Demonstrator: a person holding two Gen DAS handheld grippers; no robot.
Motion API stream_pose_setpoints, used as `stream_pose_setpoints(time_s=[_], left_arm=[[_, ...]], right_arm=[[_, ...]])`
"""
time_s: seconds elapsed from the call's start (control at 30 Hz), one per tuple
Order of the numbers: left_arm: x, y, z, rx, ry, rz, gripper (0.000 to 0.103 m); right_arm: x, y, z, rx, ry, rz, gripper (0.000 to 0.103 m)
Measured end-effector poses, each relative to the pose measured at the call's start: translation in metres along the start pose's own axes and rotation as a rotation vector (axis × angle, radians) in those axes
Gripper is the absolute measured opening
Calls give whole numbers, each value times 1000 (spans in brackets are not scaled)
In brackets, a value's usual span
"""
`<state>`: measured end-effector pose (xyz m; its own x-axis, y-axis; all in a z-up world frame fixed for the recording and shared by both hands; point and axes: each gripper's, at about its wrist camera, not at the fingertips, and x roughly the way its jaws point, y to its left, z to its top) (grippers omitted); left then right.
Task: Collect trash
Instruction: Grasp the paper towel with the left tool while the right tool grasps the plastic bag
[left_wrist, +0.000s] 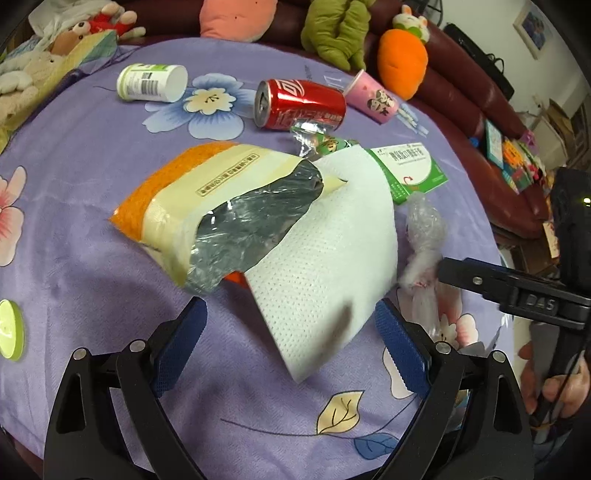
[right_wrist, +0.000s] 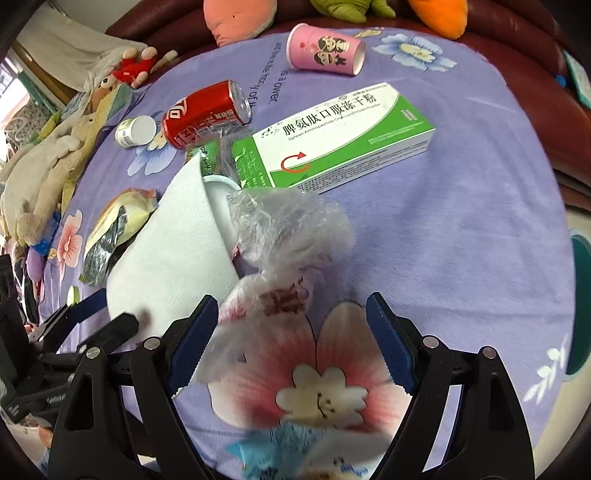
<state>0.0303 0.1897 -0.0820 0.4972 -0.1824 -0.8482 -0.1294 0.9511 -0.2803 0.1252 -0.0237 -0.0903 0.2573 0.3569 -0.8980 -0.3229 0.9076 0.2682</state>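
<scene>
Trash lies scattered on a purple flowered cloth (left_wrist: 92, 206). My left gripper (left_wrist: 290, 325) is open over a white paper towel (left_wrist: 332, 258), whose near corner lies between the blue pads without being pinched. An orange and cream snack bag (left_wrist: 207, 199) with a foil inside sits just beyond. My right gripper (right_wrist: 291, 325) is open too, with a crumpled clear plastic bag (right_wrist: 284, 240) reaching down between its pads. A red soda can (left_wrist: 299, 103), a pink paper cup (left_wrist: 373, 98), a white bottle (left_wrist: 153, 83) and a green and white medicine box (right_wrist: 332, 136) lie farther back.
Plush toys, among them an orange carrot (left_wrist: 402, 62) and a green one (left_wrist: 338, 33), line a dark red sofa (left_wrist: 491, 155) behind the cloth. A lime green lid (left_wrist: 11, 330) lies at the left edge. A blue wrapper (right_wrist: 273, 446) sits near the right gripper's base.
</scene>
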Motion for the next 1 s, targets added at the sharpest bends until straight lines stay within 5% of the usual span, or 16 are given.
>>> stream_pose_setpoints(time_s=[0.2, 0.3, 0.4, 0.63, 1.0], left_arm=[[10, -10, 5, 25, 11, 3, 92], [16, -18, 8, 42, 10, 15, 92], [16, -24, 8, 53, -5, 31, 74], [5, -36, 4, 68, -32, 27, 29], [-34, -88, 12, 193, -154, -71, 18]], right_arm=[[16, -2, 4, 2, -5, 22, 78], [20, 1, 3, -14, -4, 55, 62], [18, 5, 3, -35, -13, 78, 46], [-1, -9, -6, -24, -48, 73, 42], [-48, -69, -19, 103, -148, 65, 42]])
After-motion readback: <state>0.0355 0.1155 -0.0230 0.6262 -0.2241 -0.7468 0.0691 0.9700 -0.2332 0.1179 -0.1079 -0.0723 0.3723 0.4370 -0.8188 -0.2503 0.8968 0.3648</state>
